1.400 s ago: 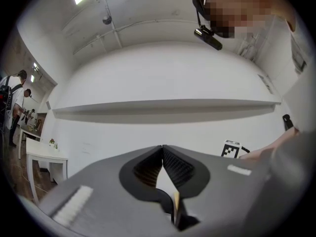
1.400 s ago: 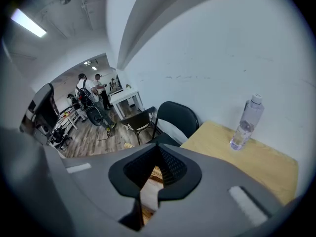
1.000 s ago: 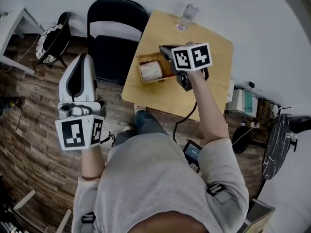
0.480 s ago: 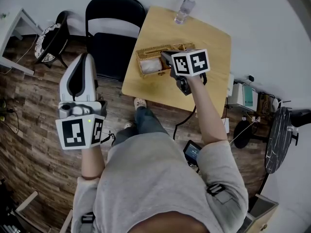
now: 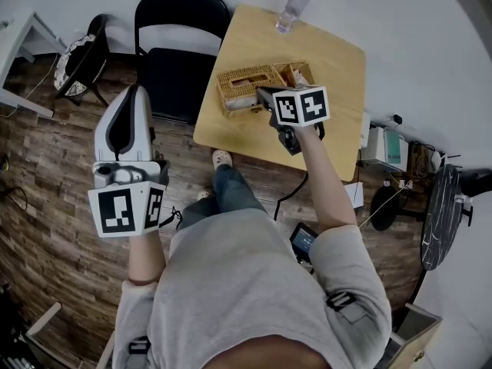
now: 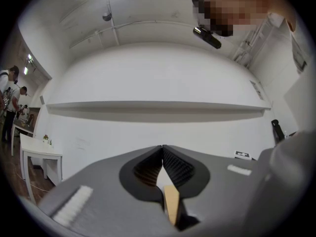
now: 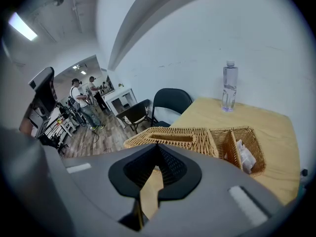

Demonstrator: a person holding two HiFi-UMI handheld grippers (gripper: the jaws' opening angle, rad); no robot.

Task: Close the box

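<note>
The wicker box (image 5: 247, 88) lies on the wooden table (image 5: 338, 60), its slotted lid down flat. In the right gripper view the box (image 7: 170, 138) sits just beyond my right gripper (image 7: 158, 146), whose jaws are shut with nothing between them. An open side compartment (image 7: 244, 149) with white paper in it joins the box on the right. In the head view my right gripper (image 5: 265, 94) hovers at the box's near right corner. My left gripper (image 5: 132, 98) is held off the table over the floor, and in its own view the left gripper (image 6: 162, 148) is shut and empty, facing a white wall.
A clear water bottle (image 5: 290, 10) stands at the table's far edge. A black folding chair (image 5: 177, 52) stands left of the table, and another chair (image 5: 81, 64) stands farther left. People (image 7: 81, 102) stand in the background room. A cable and devices lie on the floor at right.
The box's lid has come down from open, with white paper showing inside, to flat and shut. My right gripper has drawn slightly back and down. The left gripper stayed where it was.
</note>
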